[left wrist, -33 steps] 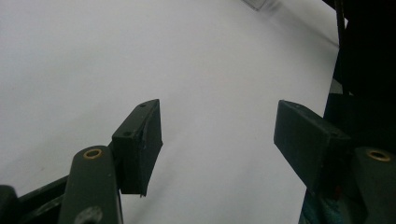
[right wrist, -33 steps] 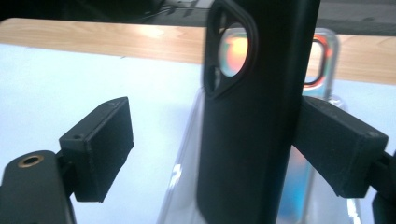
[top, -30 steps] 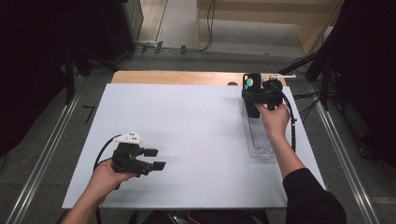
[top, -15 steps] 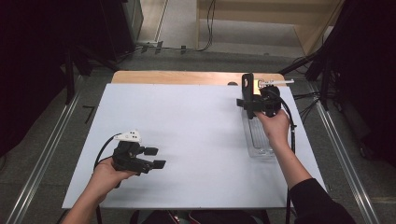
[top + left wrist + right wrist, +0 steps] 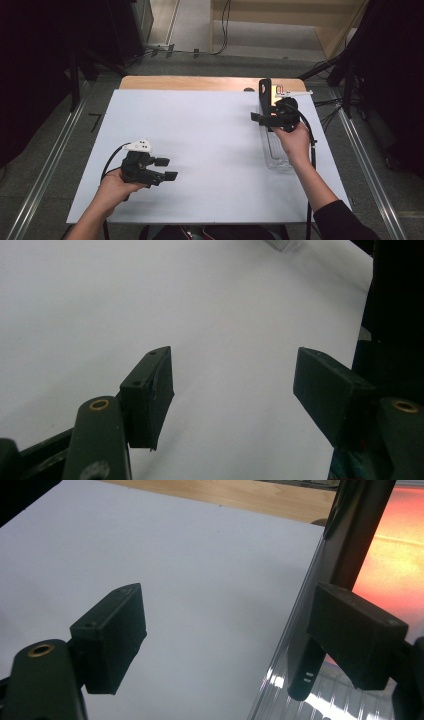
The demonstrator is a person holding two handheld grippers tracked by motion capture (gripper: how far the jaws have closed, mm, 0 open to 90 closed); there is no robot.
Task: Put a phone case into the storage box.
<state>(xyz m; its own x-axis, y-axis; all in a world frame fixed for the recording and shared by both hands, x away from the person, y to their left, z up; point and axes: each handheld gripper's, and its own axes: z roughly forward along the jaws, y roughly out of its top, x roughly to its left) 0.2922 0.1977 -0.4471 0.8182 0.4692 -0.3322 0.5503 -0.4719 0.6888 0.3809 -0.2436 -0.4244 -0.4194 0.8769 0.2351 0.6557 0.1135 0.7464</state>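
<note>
Clear tray [image 5: 278, 159] partly hidden under right hand [image 5: 294, 142]; small far-edge item unreadable.

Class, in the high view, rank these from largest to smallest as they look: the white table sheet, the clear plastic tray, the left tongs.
1. White table sheet
2. Clear plastic tray, partly hidden by the right hand
3. Left tongs; nearly the tray's size, so this order is unsure

No text, label, brand or number is legible on anything here.

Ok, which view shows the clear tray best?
The high view: the whole tray lies in frame, its far end under the right hand. The right gripper view catches one rim close up; the left gripper view, a blurred corner at its top edge.
</note>
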